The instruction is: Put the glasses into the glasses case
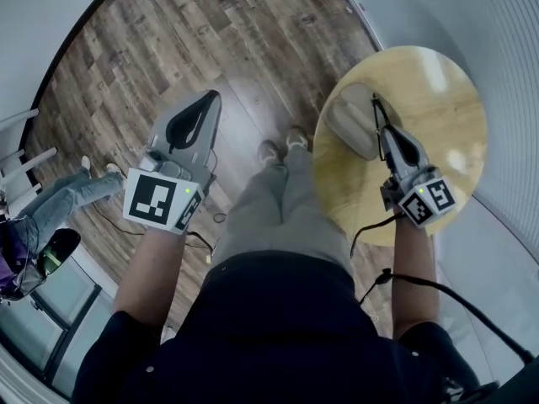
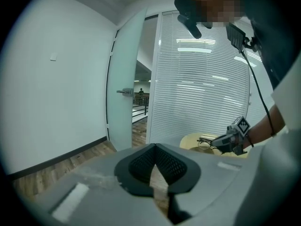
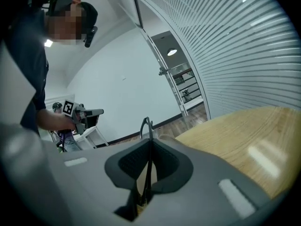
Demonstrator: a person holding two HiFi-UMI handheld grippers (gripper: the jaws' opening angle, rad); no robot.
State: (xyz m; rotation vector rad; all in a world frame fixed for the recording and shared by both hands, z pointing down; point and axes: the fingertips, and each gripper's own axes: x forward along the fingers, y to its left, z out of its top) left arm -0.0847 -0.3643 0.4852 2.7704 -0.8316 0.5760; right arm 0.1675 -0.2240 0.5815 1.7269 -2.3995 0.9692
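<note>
The glasses (image 3: pixel 146 126) were pinched in the R gripper (image 3: pixel 149 147). Its jaws were nearly together, just a sliver apart, w/ a thin dark bit of frame clamped btwn the pads. A curved end poked up past the tips.

In the head view the glasses (image 1: pixel 376 106) stuck out ahead of the R gripper (image 1: pixel 386 133), over the round wooden table (image 1: pixel 455 99). They were right at the edge of the glasses case (image 1: pixel 352 124). The case was pale grey-beige and lay flat on the table, on the side toward the person's legs. Couldn't tell if the glasses were touching it.

From the L gripper view the glasses (image 2: pixel 205 142) showed small and dark at the far gripper's tip, above the table (image 2: pixel 188 139).

The L gripper (image 2: pixel 155 147) was well apart from all that, held over the wood floor (image 1: pixel 152 49) on the person's other side. Its pads met at the tips w/ nothing btwn them, only floor showing through the gap lower down. Head view agreed: the L gripper (image 1: pixel 210 99) was closed and empty.

Further out, a frosted glass door (image 2: pixel 124 88) and slatted blinds (image 2: pixel 207 88) stood behind the table. A 2nd person (image 1: pixel 50 213) sat at the left edge of the head view.
</note>
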